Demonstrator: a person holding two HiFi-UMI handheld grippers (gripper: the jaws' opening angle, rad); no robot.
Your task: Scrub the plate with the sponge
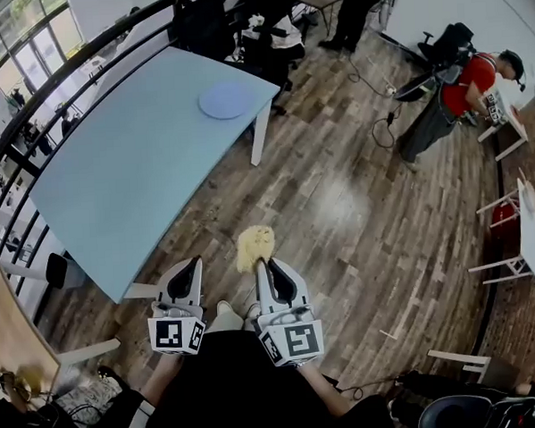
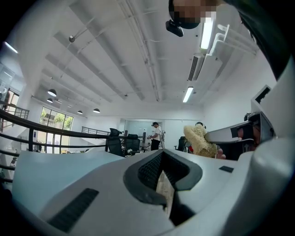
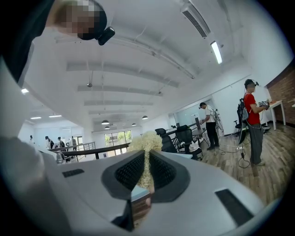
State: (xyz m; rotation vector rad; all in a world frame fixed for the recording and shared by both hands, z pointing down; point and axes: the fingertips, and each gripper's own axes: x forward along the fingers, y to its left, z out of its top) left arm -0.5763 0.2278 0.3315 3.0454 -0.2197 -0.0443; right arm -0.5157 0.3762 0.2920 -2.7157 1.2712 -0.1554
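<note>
Well ahead, your pale-blue counter point(image 1: 114, 190) carries the plate point(image 1: 226, 101). Your right gripper point(image 1: 261, 268) clamps the sponge point(image 1: 254, 245) between its fingers, ready for scrubbing. Your left gripper point(image 1: 195, 266) has its fingers closed, empty.

Wood floor point(image 1: 356, 204), lt-blue table point(image 1: 131, 171), blk railing point(image 2: 64, 130), ceiling strip lights point(image 2: 206, 32).

1. In the right gripper view we see only the fluffy top of the sponge point(image 3: 146, 140). The rest is tucked between the jaws of the right gripper point(image 3: 145, 174).
2. The plate point(image 1: 226, 101) looks too small for us to tell if it is clean or dirty.
3. The left gripper point(image 1: 195, 264) and the right gripper cover the hands that hold them.
</note>
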